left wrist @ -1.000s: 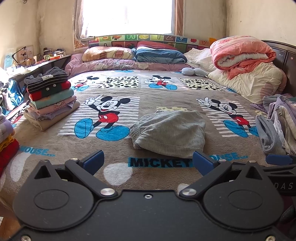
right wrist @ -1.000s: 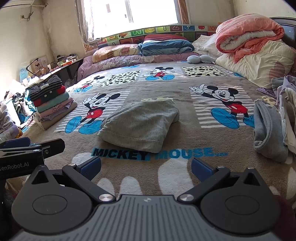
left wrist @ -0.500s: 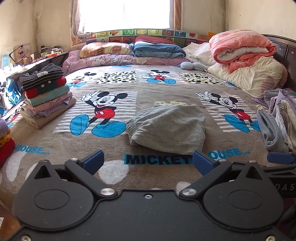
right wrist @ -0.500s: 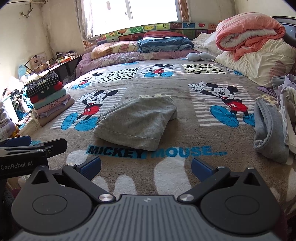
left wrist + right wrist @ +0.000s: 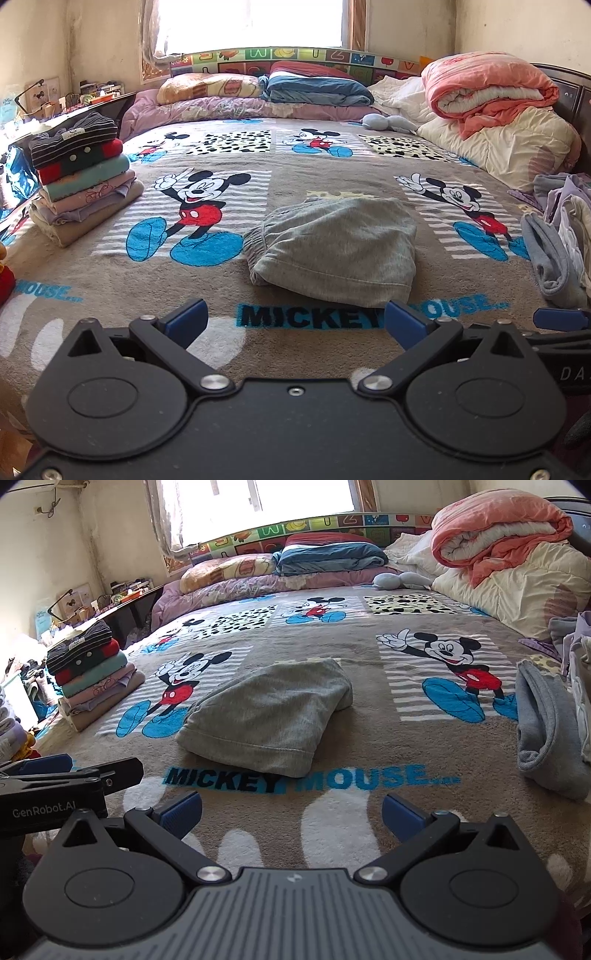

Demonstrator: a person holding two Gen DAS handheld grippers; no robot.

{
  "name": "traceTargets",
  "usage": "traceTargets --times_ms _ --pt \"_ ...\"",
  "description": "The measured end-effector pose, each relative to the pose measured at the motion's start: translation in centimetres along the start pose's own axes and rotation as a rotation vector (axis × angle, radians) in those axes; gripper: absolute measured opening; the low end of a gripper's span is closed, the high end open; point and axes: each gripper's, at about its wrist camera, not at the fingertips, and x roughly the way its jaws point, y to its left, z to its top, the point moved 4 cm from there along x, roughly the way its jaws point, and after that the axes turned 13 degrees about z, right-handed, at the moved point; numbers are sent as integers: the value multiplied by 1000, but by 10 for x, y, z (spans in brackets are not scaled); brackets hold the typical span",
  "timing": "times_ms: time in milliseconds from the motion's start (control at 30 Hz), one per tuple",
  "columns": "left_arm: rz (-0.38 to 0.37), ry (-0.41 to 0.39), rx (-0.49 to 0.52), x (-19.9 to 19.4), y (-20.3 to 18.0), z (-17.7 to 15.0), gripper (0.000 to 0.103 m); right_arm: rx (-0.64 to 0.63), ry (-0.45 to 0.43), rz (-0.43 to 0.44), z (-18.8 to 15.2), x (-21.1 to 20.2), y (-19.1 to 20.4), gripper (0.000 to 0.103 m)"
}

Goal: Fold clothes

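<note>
Grey garment: a soft grey knit garment (image 5: 334,247) is seen lying folded into a thick, compact rectangle in the middle of the brown Mickey Mouse printed blanket (image 5: 229,317), just beyond the blue "MICKEY" lettering; its ribbed band faces the left side.
Folded pile: a neat stack of folded clothes (image 5: 79,177), striped black on top with red, mint, lilac and beige below, is set at the left edge of the bed, well apart from the grey garment.
Unfolded heap: a loose heap of grey, lilac and white clothes (image 5: 554,716) is bunched at the right edge of the bed, not squared up.
Progress: several pieces are judged done, the grey garment included as far as its shape shows; the heap on the right is judged to be what is left. Whether the grey piece is to be moved to the stack cannot be settled from these views.
Left gripper: the left gripper (image 5: 295,323) is held low over the near edge of the blanket, pointed at the grey garment and short of it; its blue-padded jaws are spread wide with nothing between them.
Right gripper: the right gripper (image 5: 291,814) is held level beside the left one, likewise short of the garment, jaws parted wide and empty.
</note>
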Motion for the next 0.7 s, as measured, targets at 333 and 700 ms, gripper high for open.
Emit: traceTargets --times_ms 333,700 --pt "-58 13 -93 40 9 -7 103 -5 -75 68 -9 26 -20 103" --pt "-141 159 -177 97 29 -6 103 -83 -168 147 -21 61 -24 103"
